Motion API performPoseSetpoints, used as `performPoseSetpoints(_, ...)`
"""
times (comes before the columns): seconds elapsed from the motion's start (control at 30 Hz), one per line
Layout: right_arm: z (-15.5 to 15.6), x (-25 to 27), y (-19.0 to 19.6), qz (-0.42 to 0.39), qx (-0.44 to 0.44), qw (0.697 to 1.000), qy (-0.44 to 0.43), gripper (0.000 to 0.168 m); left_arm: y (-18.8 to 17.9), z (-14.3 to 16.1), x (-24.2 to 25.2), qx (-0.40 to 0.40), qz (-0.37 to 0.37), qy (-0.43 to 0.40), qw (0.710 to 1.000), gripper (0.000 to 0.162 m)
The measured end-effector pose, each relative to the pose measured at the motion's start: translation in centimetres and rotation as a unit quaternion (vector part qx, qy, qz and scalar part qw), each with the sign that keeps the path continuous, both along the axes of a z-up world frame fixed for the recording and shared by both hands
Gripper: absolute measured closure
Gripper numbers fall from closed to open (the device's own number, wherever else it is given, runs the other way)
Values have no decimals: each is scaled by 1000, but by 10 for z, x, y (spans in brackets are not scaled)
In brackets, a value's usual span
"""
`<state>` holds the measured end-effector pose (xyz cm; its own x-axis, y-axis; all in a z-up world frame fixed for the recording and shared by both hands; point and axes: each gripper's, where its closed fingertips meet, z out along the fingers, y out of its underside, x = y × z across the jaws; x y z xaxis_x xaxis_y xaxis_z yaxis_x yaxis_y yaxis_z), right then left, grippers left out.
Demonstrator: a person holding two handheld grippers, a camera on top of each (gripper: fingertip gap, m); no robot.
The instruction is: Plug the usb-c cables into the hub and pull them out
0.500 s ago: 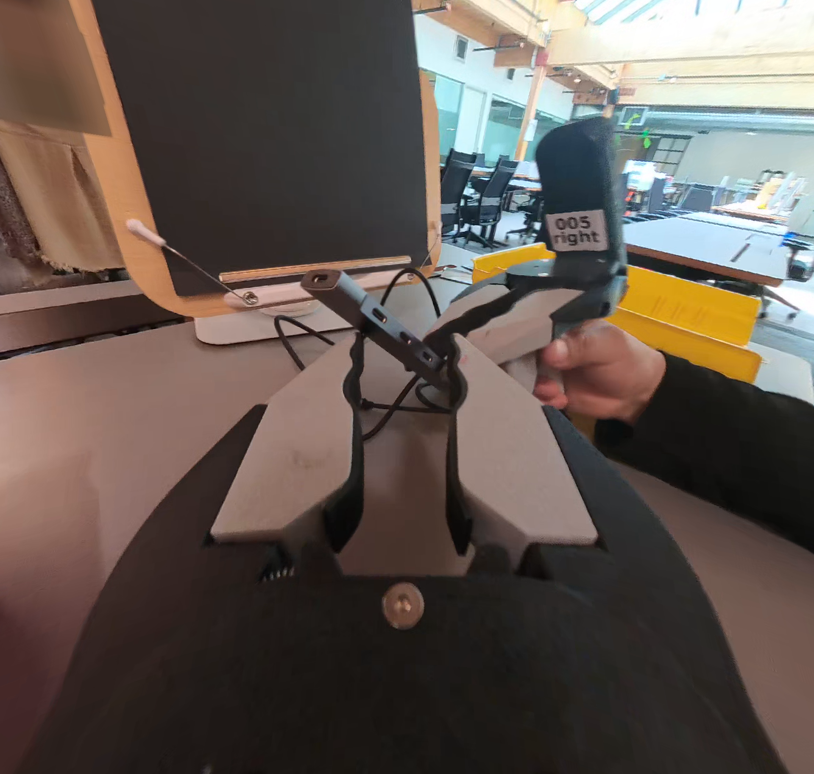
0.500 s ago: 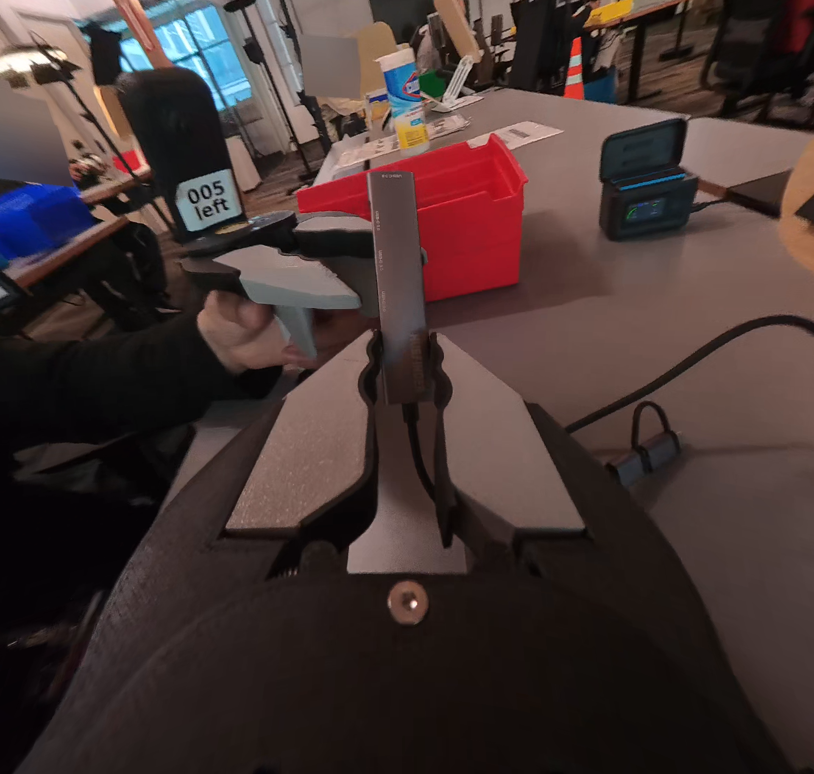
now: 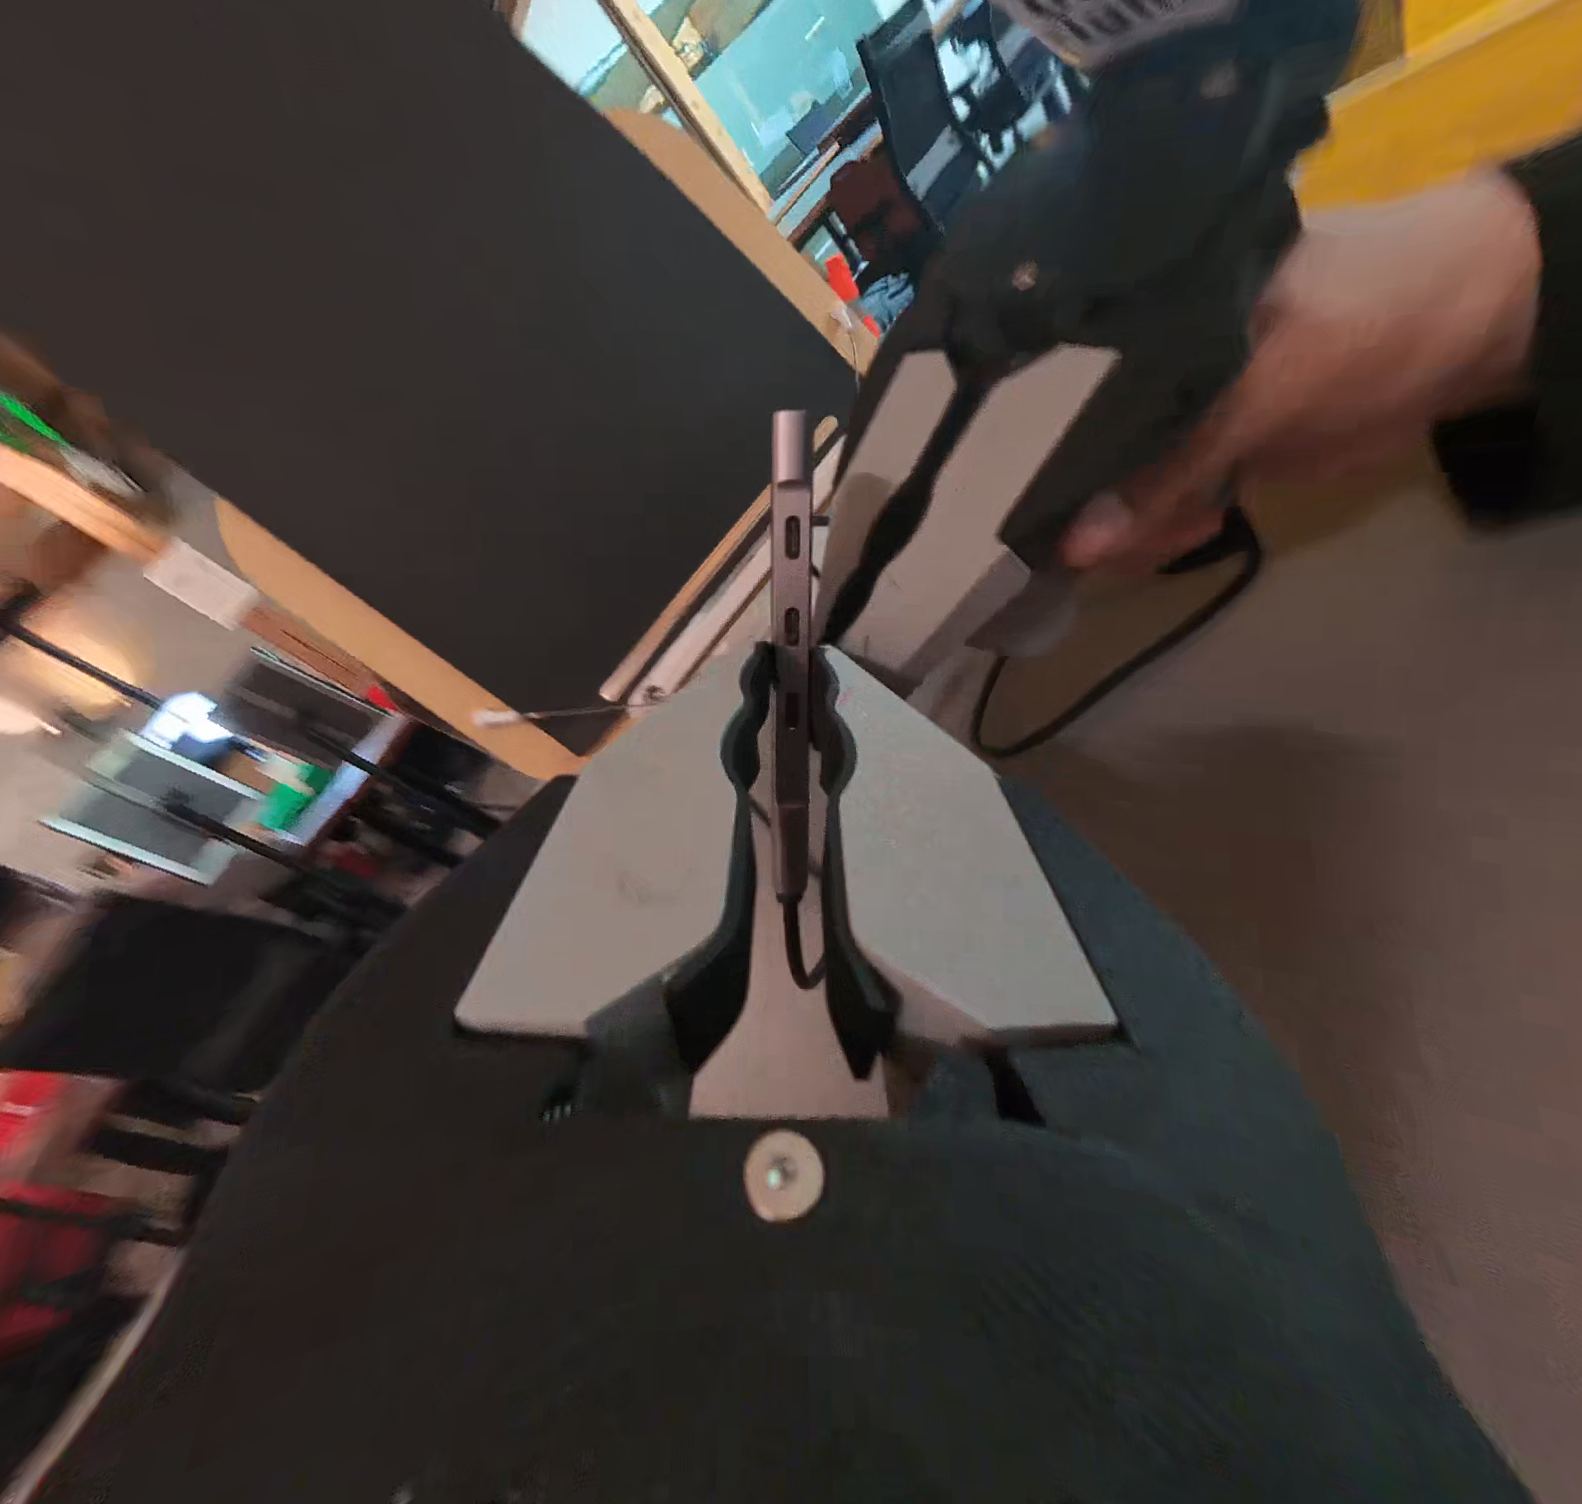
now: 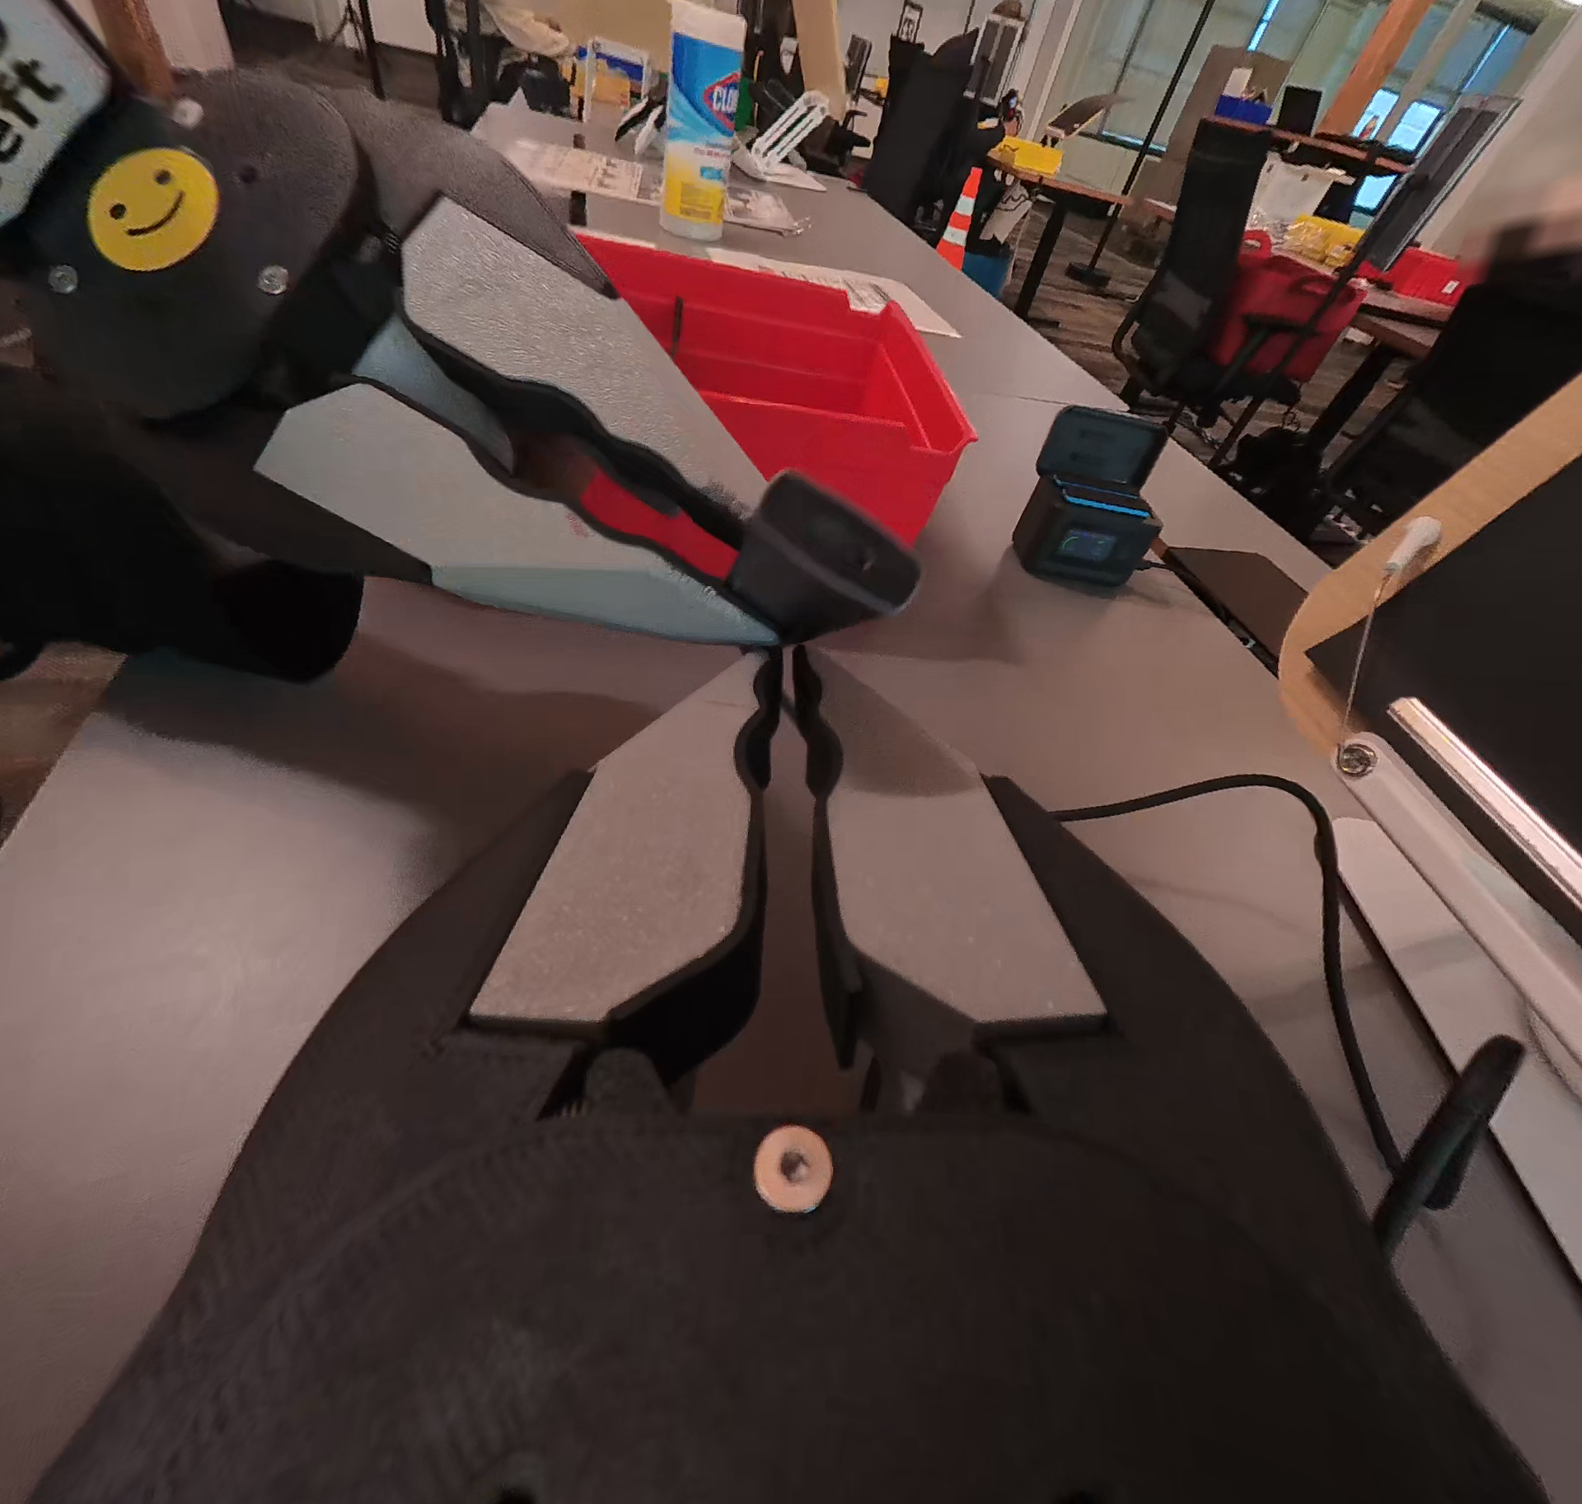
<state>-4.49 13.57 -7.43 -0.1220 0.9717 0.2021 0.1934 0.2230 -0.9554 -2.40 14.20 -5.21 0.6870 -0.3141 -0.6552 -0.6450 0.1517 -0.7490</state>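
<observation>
My left gripper (image 3: 792, 660) is shut on the grey usb-c hub (image 3: 789, 538). The hub stands out along the fingers with its side ports showing, and its own short cable trails back between them. In the right wrist view the left gripper (image 4: 749, 598) holds the hub (image 4: 822, 560) end-on above the table. My right gripper (image 4: 783, 667) has its jaws almost together with nothing between them, its tips just under the hub. It also shows, blurred, in the left wrist view (image 3: 856, 615). A black usb-c cable (image 4: 1323, 863) lies on the table at the right, its plug (image 4: 1447, 1137) near the edge.
A red bin (image 4: 813, 384) stands behind the left gripper. A black charging case (image 4: 1087, 512) and a wipes canister (image 4: 698, 144) stand farther back. A wooden board with a black panel (image 4: 1455, 607) on a white base (image 4: 1455, 915) stands at the right.
The hub has passed from my right gripper to my left. The left gripper has shut on it and rolled over sideways. The right gripper has let go and sits just below it.
</observation>
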Motion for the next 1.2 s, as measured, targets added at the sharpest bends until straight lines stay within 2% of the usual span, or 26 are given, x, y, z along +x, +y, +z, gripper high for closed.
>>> performPoseSetpoints(0.07, 1, 4, 2, -4, 20, 1000, -8, 165, -9, 4, 2, 67, -6, 82, 994, 154)
performPoseSetpoints(0.13, 11, 10, 3, -5, 41, 999, 7, 161, -18, 3, 6, 98, -24, 120, 988, 154)
performPoseSetpoints(0.27, 35, 26, -6, 10, 87, 995, 56, 162, -21, -2, -1, 104, -33, 105, 989, 155)
performPoseSetpoints(0.47, 31, 30, -15, 0, 162, 986, 43, 161, -15, -10, -17, 71, -14, 106, 992, 155)
performPoseSetpoints(0.5, 26, 32, -23, 23, 164, 986, 32, 143, -13, -11, -22, 62, -3, 109, 992, 154)
performPoseSetpoints(0.7, 29, 20, -23, -6, 129, 991, 29, 132, -10, -11, -16, 88, -9, 118, 989, 154)
performPoseSetpoints(0.77, 28, 16, -27, -11, 148, 989, 29, 133, -11, -6, -11, 110, -18, 108, 988, 155)
performPoseSetpoints(0.87, 34, 13, -24, -34, 163, 985, 48, 148, -13, -1, -5, 134, -31, 82, 987, 154)
performPoseSetpoints(1.2, 35, 6, -27, -23, 74, 995, 61, 149, -4, 1, -2, 148, 12, 45, 988, 153)
